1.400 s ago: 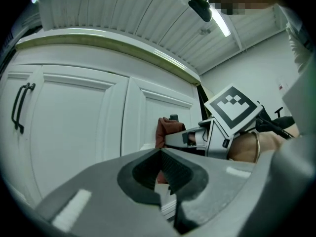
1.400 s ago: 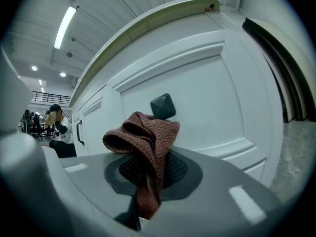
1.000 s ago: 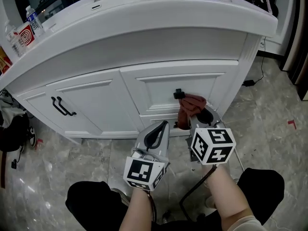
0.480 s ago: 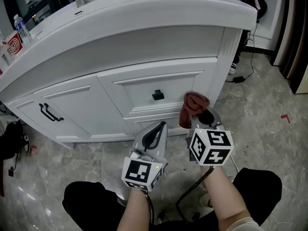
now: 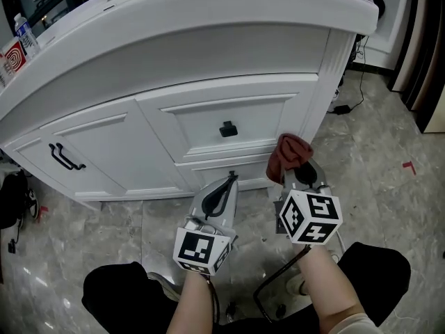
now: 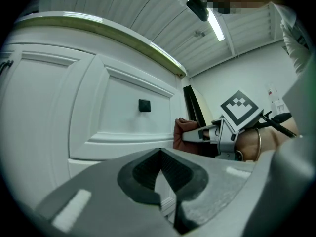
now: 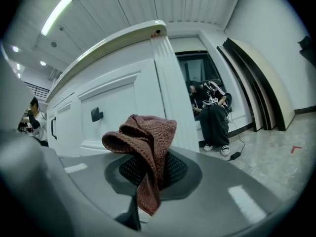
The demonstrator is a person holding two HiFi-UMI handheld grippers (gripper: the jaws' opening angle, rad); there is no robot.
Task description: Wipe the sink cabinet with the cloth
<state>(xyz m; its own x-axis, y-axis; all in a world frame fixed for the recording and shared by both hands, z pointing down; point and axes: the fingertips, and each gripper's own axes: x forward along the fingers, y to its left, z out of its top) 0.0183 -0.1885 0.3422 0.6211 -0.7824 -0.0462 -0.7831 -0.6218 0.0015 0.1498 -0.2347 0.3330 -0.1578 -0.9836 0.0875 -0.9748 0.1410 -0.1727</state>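
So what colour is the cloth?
Reddish-brown; the cloth shows best in the right gripper view.

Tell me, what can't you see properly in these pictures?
Top of the counter: head view, it runs off the upper edge.
Whether the cloth touches the cabinet: head view, the cloth itself covers that spot; the right gripper view doesn't settle it either.
Bottle: head view, far corner, label too small to read.

we find no word, brand or number that can be read anywhere (the red-and-white packet [image 5: 8,54] on the sink cabinet [image 5: 208,54] shows only a spiral-like mark, its print too small).
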